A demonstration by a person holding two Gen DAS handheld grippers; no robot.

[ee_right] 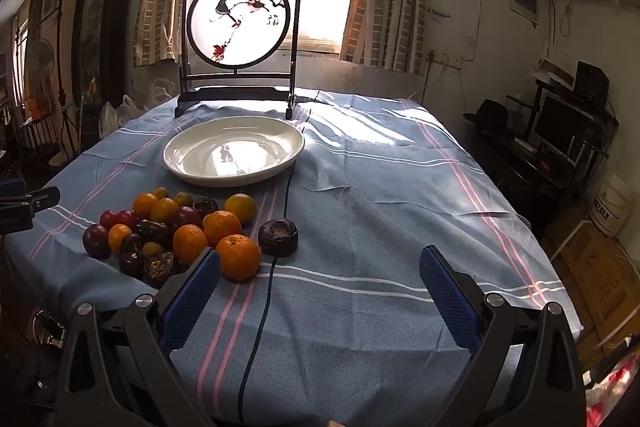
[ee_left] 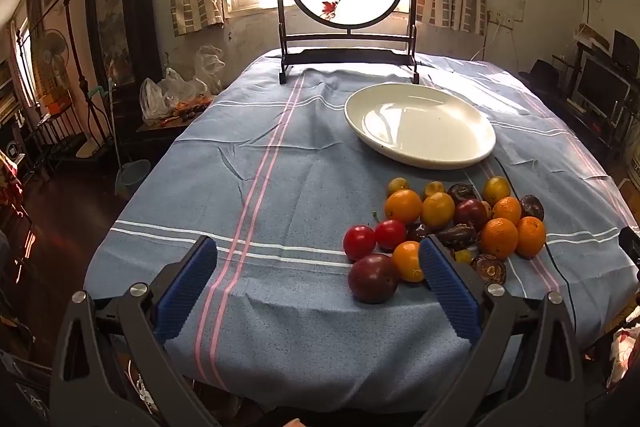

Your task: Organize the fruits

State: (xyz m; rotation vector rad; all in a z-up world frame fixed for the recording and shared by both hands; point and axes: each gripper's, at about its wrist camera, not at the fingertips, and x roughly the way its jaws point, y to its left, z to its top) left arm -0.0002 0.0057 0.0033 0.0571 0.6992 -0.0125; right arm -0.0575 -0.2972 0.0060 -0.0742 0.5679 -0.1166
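Both grippers, left (ee_left: pixel 318 267) and right (ee_right: pixel 320 277), hung spread wide and empty at the near table edge. The fruit (ee_left: pixel 444 223) lay heaped just near of the bare plate (ee_left: pixel 420 127). Nudging the heap could send round pieces rolling off the near edge.

Open tool (ee_left: pixel 318 259) beside fruit pile (ee_left: pixel 448 227)
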